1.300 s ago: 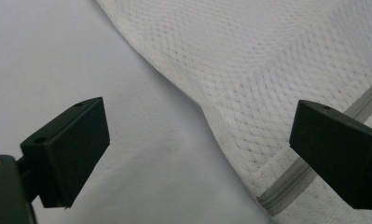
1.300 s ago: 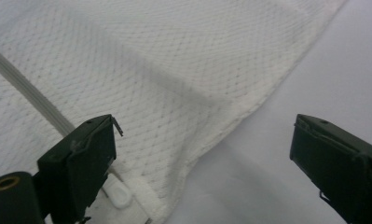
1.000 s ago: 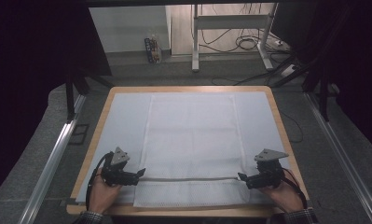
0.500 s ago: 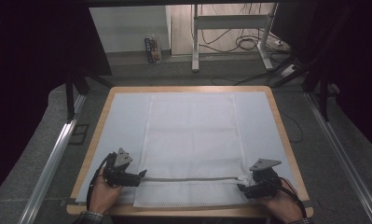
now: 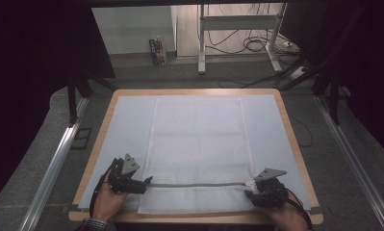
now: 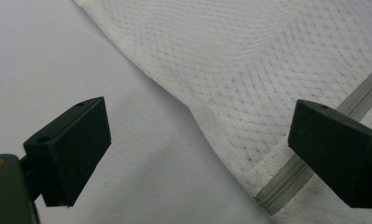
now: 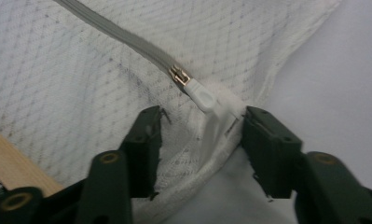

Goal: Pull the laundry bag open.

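Now my right hand-held gripper (image 7: 200,128) stands open around the zip pull (image 7: 203,97) at the mesh bag's (image 5: 197,144) corner; my left hand-held gripper (image 6: 200,149), wide open, straddles the bag's other zip end.

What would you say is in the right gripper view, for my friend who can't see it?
Two black jaws of the right gripper stand open around the bunched corner of a white mesh bag, with its white zipper pull between them. A grey zipper runs up and left from the pull.
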`<action>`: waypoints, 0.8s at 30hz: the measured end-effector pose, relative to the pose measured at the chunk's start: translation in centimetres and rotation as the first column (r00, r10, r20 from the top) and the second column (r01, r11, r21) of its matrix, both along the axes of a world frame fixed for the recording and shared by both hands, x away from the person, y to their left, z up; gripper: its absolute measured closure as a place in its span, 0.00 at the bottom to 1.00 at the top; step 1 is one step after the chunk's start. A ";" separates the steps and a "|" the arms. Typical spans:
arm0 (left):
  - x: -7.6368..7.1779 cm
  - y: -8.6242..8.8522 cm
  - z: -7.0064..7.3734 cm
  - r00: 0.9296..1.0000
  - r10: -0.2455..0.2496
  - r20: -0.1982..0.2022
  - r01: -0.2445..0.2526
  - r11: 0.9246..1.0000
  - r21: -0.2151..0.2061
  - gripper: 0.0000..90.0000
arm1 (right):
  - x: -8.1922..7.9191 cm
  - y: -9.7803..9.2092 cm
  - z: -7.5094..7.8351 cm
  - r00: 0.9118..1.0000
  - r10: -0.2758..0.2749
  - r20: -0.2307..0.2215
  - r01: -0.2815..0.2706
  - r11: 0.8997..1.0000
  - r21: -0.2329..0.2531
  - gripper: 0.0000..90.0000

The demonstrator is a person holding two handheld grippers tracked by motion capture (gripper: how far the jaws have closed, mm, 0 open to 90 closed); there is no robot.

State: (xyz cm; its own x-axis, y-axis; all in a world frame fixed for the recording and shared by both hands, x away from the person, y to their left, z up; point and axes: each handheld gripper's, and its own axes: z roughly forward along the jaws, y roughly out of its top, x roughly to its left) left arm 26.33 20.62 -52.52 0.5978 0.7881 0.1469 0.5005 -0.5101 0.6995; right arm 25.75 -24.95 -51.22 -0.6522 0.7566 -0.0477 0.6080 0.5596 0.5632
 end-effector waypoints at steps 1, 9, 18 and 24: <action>0.0 -0.1 0.0 1.000 -0.001 0.003 0.001 1.000 0.004 0.07 | -0.2 0.2 0.0 1.000 -0.002 -0.002 0.002 1.000 0.002 0.63; 0.0 -0.2 0.0 1.000 -0.009 0.010 0.009 1.000 0.013 0.07 | -0.3 0.0 0.2 1.000 0.003 -0.004 -0.003 1.000 0.015 0.91; -0.1 -0.4 0.3 1.000 -0.012 0.003 0.012 1.000 -0.021 0.07 | -0.3 -0.5 0.6 0.999 0.045 0.013 -0.046 0.998 0.053 0.95; -0.1 -1.4 0.6 0.999 -0.045 -0.009 0.044 0.999 -0.030 0.07 | -0.4 -0.7 1.0 0.998 0.052 0.045 -0.055 0.996 0.075 0.95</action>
State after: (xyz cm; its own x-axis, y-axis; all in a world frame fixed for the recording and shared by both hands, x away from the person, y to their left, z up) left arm 26.23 19.25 -51.90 0.6335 0.7647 0.1179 0.4843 -0.5108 0.7103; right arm 25.30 -25.70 -50.17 -0.6904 0.7231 -0.0197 0.5527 0.5449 0.6305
